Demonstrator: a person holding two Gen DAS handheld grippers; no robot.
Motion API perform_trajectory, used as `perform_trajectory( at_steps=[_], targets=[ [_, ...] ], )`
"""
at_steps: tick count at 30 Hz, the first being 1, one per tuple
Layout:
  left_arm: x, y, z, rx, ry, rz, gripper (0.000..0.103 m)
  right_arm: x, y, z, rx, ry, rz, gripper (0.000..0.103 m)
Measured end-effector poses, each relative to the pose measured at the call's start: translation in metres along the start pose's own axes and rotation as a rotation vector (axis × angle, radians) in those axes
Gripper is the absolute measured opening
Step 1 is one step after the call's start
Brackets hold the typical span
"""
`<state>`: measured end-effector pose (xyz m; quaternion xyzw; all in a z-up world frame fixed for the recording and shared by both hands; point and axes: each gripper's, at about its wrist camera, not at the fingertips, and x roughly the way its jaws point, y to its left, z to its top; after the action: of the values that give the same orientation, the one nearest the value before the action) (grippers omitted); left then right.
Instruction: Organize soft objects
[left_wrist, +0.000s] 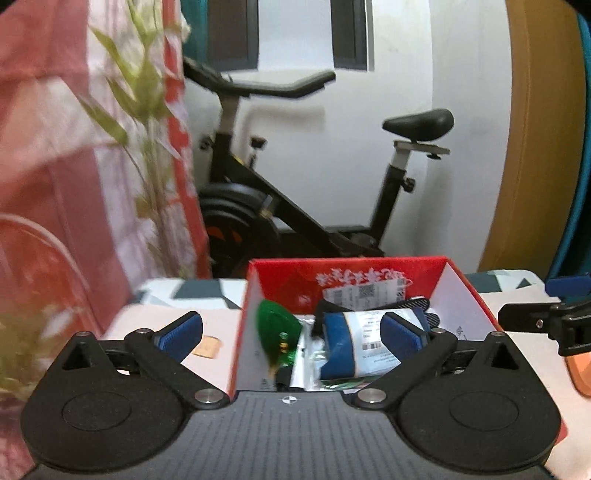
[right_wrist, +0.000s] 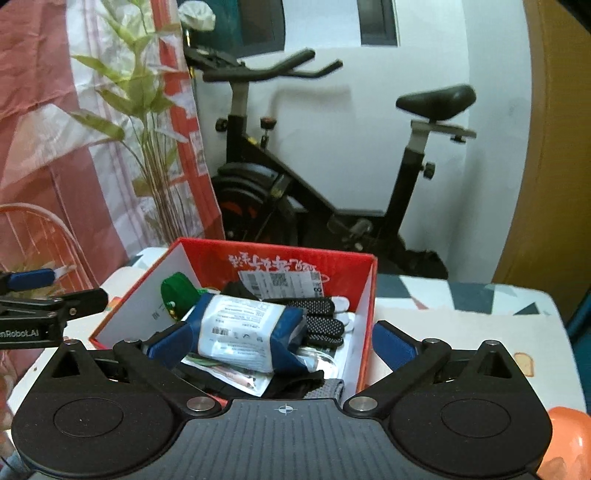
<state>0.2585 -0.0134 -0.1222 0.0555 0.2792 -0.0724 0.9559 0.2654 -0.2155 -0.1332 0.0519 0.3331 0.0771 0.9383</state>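
A red cardboard box (left_wrist: 465, 291) (right_wrist: 369, 291) with white inner walls stands on the table and holds soft items. A blue and white wrapped bundle (left_wrist: 354, 339) (right_wrist: 243, 328) lies on top. A green soft piece (left_wrist: 277, 328) (right_wrist: 177, 288) leans at the box's left side. Dotted black and white gloves (right_wrist: 325, 317) lie at its right. My left gripper (left_wrist: 291, 332) is open and empty, its fingers straddling the box's left wall. My right gripper (right_wrist: 280, 343) is open and empty, straddling the box's right wall above the bundle.
The table (right_wrist: 461, 325) has a white cloth with grey triangles. An exercise bike (right_wrist: 332, 177) stands behind it by a white wall. A leafy plant (right_wrist: 140, 110) and red-white curtain (left_wrist: 44, 147) are at the left. An orange object (right_wrist: 569, 439) lies at the near right.
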Motion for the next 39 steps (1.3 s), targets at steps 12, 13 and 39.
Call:
perform_trajectory(
  at_steps=[12, 13, 39],
  targets=[
    [-0.108, -0.018, -0.004, 0.004, -0.159, 0.036, 0.103, -0.097, 0.025, -0.015, 0.018, -0.152, -0.011, 0.103],
    [-0.116, -0.019, -0.005, 0.008, -0.168, 0.041, 0.103, -0.106, 0.027, -0.017, 0.021, -0.163, -0.01, 0.103],
    [-0.269, -0.014, -0.046, -0.047, -0.297, 0.108, 0.103, -0.262, 0.084, -0.071, 0.004, -0.35, -0.033, 0.103]
  ],
)
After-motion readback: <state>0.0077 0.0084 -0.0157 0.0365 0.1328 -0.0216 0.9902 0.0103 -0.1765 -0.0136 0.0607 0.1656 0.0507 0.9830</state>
